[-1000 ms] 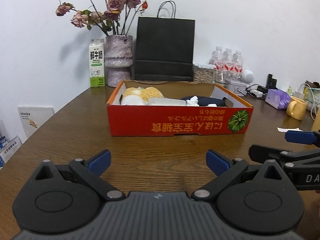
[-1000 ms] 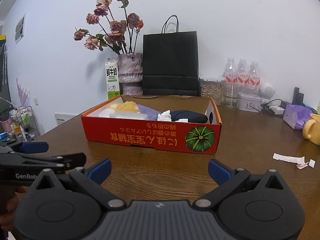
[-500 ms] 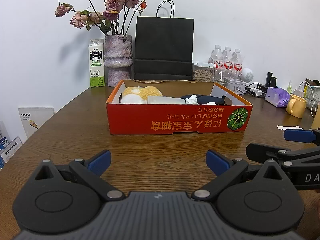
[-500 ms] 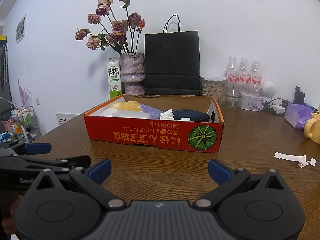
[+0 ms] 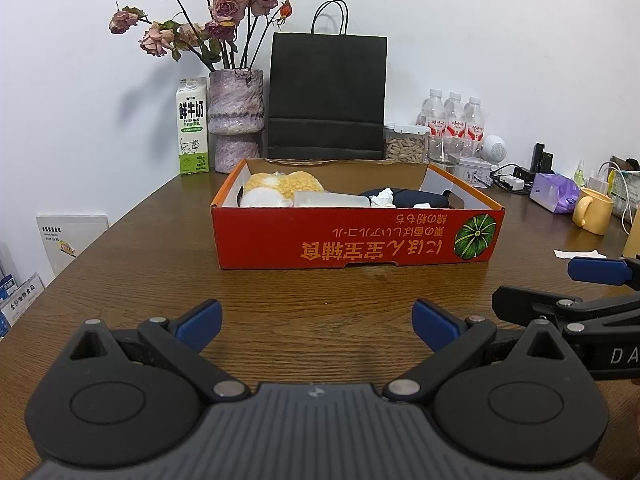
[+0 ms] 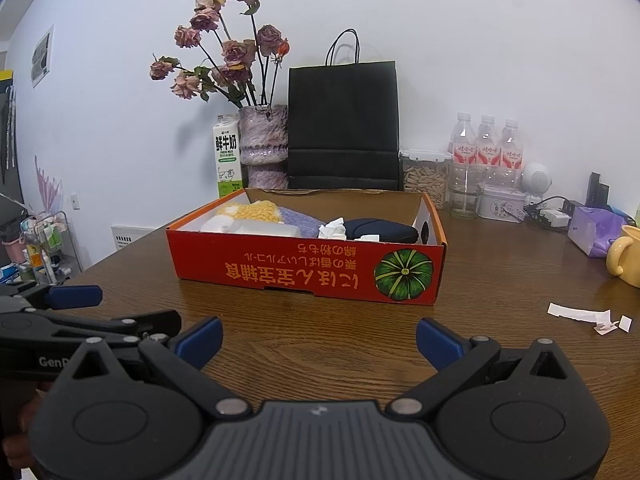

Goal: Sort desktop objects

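A plain white wall [image 5: 480, 40] is seen behind a dark wood-grain bench [image 5: 312, 320], lit evenly, with soft shadows cast on the wall. In the right wrist view, a small picture [image 6: 41, 58] is hung high on the wall at far left, a white wall socket [image 6: 75, 201] is set lower down, and a wire rack [image 6: 48, 248] of small items is placed beside the bench.

Home desk — vase [image 5: 236, 120], milk carton [image 5: 192, 126], mug [image 5: 592, 211].
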Available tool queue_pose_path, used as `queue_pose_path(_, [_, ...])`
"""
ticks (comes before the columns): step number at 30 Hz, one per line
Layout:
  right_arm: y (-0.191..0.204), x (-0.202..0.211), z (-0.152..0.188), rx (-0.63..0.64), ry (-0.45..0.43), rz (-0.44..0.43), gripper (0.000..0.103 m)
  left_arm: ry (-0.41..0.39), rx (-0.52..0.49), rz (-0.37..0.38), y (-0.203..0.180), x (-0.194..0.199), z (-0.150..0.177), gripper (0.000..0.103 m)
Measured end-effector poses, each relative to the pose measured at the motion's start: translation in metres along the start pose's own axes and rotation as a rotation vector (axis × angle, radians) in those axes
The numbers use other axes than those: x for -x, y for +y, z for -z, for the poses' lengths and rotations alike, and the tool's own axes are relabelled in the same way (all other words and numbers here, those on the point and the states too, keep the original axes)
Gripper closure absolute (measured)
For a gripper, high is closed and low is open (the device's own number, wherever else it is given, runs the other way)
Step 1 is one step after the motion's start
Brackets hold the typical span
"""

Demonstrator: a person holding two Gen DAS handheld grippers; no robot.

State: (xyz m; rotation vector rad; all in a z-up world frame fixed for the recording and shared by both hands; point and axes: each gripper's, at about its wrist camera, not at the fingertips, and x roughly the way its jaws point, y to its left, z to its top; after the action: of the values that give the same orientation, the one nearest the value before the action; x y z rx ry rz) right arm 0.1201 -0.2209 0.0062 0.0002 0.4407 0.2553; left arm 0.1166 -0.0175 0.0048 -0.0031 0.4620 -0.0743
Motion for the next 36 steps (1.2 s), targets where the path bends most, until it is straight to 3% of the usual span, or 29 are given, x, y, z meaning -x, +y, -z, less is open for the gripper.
queue_pose_path(36, [-0.0019, -0.0005, 0.0007, -0.002, 0.005, 0.001, 0.0, 0.004, -0.003, -0.002, 0.0, 0.0003, 0.0003, 0.0])
